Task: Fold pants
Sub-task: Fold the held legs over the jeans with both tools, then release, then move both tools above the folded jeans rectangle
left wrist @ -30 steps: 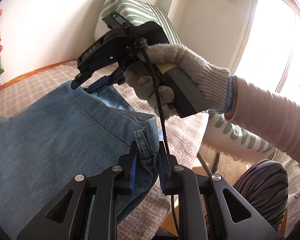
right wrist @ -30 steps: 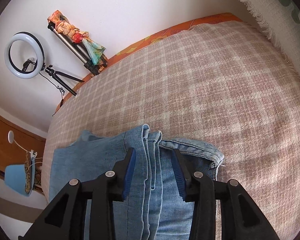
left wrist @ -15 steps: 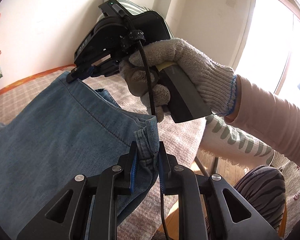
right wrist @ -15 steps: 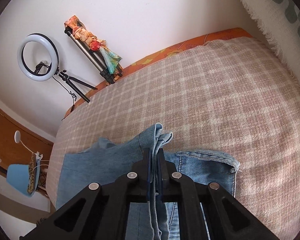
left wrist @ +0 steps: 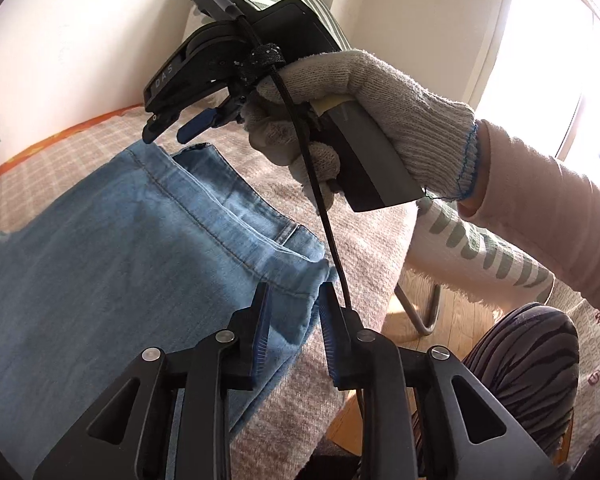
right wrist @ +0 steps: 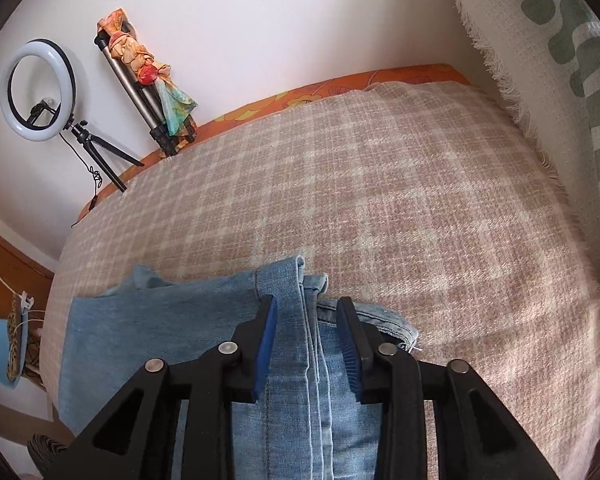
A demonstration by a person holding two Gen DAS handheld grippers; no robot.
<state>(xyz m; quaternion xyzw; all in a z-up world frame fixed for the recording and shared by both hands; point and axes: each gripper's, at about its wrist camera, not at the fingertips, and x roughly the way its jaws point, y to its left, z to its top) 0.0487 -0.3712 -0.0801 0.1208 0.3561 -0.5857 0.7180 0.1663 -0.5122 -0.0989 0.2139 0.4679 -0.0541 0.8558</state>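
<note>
Light blue denim pants (left wrist: 112, 248) lie folded on the checked bed cover (left wrist: 364, 240), hem edges stacked at the near end. My left gripper (left wrist: 294, 300) is open, its blue pads either side of the near hem corner without pinching it. My right gripper (left wrist: 172, 130), held by a gloved hand, is open just above the far hem corner. In the right wrist view the right gripper (right wrist: 306, 312) is open, with the stacked hem layers of the pants (right wrist: 296, 360) lying between its fingers on the bed cover (right wrist: 380, 208).
A striped pillow (left wrist: 300, 0) leans on the wall behind the bed. A fringed patterned throw (right wrist: 560, 60) lies at the right. A ring light (right wrist: 38, 92) and a tripod with a scarf (right wrist: 148, 72) stand by the far wall. A chair leg (left wrist: 416, 312) stands on the wooden floor.
Both grippers were shut on the pant hems half a second ago and have now opened. The hem has dropped flat onto the bed and the right gripper sits just above it.
</note>
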